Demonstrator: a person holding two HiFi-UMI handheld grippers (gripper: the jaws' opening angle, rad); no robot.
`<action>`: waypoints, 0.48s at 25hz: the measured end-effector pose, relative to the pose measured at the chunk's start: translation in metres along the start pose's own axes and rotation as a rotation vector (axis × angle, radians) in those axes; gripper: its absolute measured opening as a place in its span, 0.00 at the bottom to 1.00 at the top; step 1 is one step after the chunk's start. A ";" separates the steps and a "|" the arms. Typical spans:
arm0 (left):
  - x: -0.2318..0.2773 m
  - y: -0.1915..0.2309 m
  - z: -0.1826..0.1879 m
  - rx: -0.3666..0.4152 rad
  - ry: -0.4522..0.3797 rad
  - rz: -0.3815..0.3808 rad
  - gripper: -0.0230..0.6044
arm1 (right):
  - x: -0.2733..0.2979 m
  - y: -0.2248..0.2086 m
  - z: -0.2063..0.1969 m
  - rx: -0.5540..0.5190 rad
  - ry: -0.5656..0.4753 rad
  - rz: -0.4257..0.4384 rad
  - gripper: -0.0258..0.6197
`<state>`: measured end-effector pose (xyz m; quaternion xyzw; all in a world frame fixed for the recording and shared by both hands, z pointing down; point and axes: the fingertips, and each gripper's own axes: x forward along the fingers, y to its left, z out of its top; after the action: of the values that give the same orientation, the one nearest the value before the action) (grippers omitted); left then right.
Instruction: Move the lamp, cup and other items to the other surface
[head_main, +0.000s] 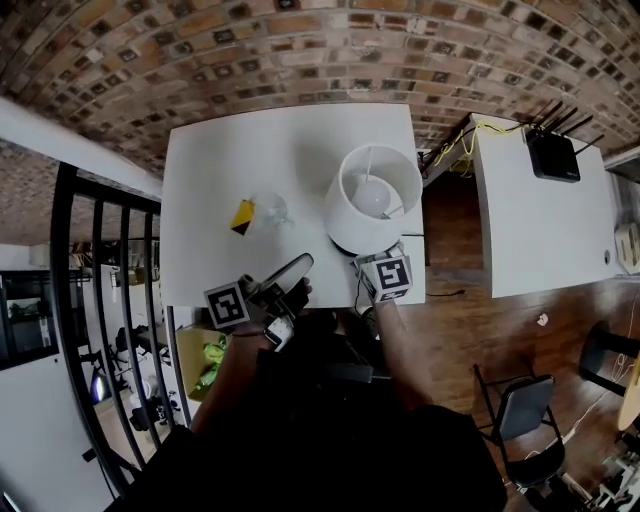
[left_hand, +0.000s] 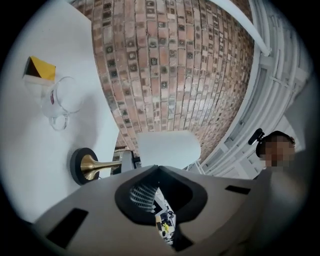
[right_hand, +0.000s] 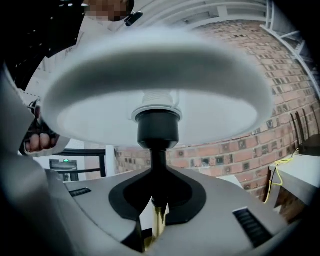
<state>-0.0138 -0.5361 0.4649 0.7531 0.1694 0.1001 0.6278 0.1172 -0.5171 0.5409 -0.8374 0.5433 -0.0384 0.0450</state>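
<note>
On the white table (head_main: 200, 190) the lamp (head_main: 375, 196) stands near the right edge, our right gripper (right_hand: 157, 214) clamped on its thin stem (right_hand: 159, 165) beneath the wide shade (right_hand: 150, 70). We judge it top-heavy, so it may swing or slip when lifted. Our left gripper (left_hand: 161, 222), jaws together and empty, hangs nearby; the glass cup (left_hand: 62, 100) sits further left.

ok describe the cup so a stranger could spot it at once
Take the white table with the white-shaded lamp. Left of the lamp in the head view stands the cup, beside a yellow-and-black tag. It alone is clear glass, with a handle.
</note>
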 end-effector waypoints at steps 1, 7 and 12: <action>0.004 0.001 -0.001 -0.007 0.013 -0.008 0.04 | -0.006 -0.003 0.006 0.019 -0.012 -0.008 0.15; 0.047 0.003 -0.024 -0.043 0.125 -0.086 0.04 | -0.064 -0.034 0.061 0.044 -0.096 -0.093 0.15; 0.096 -0.007 -0.083 -0.088 0.317 -0.178 0.04 | -0.158 -0.072 0.106 0.033 -0.132 -0.284 0.15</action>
<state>0.0438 -0.4231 0.4679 0.6818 0.3276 0.1689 0.6319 0.1301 -0.3403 0.4414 -0.9057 0.4147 0.0019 0.0884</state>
